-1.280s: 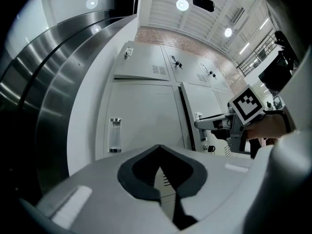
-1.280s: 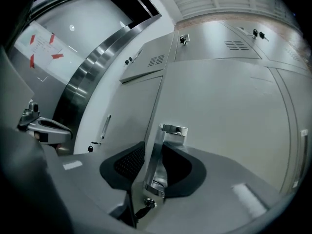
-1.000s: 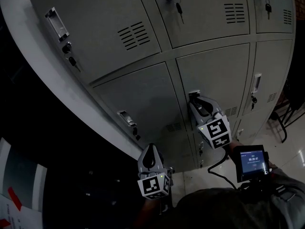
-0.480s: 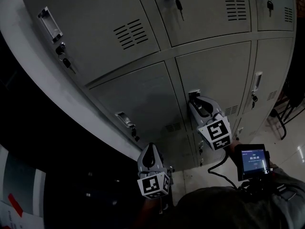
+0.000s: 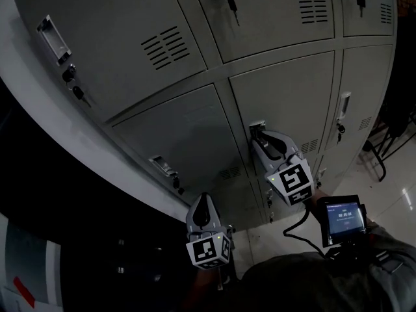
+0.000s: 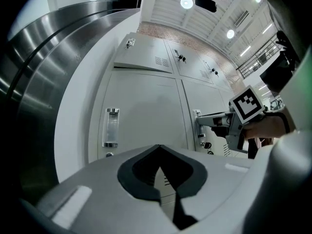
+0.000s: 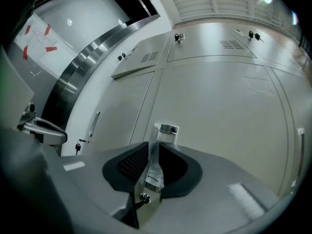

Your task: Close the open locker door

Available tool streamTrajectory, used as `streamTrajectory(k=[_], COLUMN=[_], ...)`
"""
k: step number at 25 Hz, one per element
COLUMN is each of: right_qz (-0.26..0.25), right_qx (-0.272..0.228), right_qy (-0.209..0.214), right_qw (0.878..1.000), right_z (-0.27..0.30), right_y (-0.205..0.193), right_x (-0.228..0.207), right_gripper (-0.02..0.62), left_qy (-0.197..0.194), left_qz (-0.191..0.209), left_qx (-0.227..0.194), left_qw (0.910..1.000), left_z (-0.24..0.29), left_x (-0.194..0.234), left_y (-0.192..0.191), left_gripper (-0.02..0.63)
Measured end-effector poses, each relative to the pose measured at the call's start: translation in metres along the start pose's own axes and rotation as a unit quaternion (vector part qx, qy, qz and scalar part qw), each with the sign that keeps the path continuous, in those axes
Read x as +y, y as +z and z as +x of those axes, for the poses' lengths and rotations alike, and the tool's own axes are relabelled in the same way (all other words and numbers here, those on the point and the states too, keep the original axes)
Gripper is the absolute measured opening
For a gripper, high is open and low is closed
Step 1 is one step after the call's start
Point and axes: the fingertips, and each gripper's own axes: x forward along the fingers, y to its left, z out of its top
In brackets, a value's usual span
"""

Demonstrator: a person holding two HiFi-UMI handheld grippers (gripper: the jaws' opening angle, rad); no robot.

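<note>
Low down, the right gripper (image 5: 261,137) had its fingers clamped on the metal handle (image 7: 167,128) at the left edge of a middle-row locker door (image 5: 296,99), which lay near flush with its neighbours. Well apart, nearer and to the left, the left gripper (image 5: 201,200) hung with its fingers closed on nothing. Bare floor (image 5: 393,190) lay open at right.

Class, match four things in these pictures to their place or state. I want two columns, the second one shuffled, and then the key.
Things
1. left claw
2. right claw
3. small screen
4. top-centre key

Place or state
A. lit, at the bottom right of the head view
B. shut on the door handle
C. hanging on an upper locker door
D. shut, with nothing in it

Pairs: 1-D, 2-B, 3-A, 4-C
</note>
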Motion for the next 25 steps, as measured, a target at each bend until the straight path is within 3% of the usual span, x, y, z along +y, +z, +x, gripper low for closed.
streamTrajectory(k=[14,25], right_qz=[-0.005,0.019], right_qx=[0.046,0.042], right_qy=[-0.034,-0.027], right_qw=[0.998,0.999], right_z=[-0.058,-0.216], right_y=[-0.018,-0.016], right_x=[-0.012,-0.048], right_gripper=[0.066,0.028], left_qy=[-0.062,-0.054], left_qz=[-0.037,-0.026], left_qx=[0.011,0.009], left_qw=[0.9973,0.9982], left_z=[0.006,-0.072], left_x=[-0.052,-0.181], left_y=[-0.008,0.003], left_gripper=[0.002,0.002])
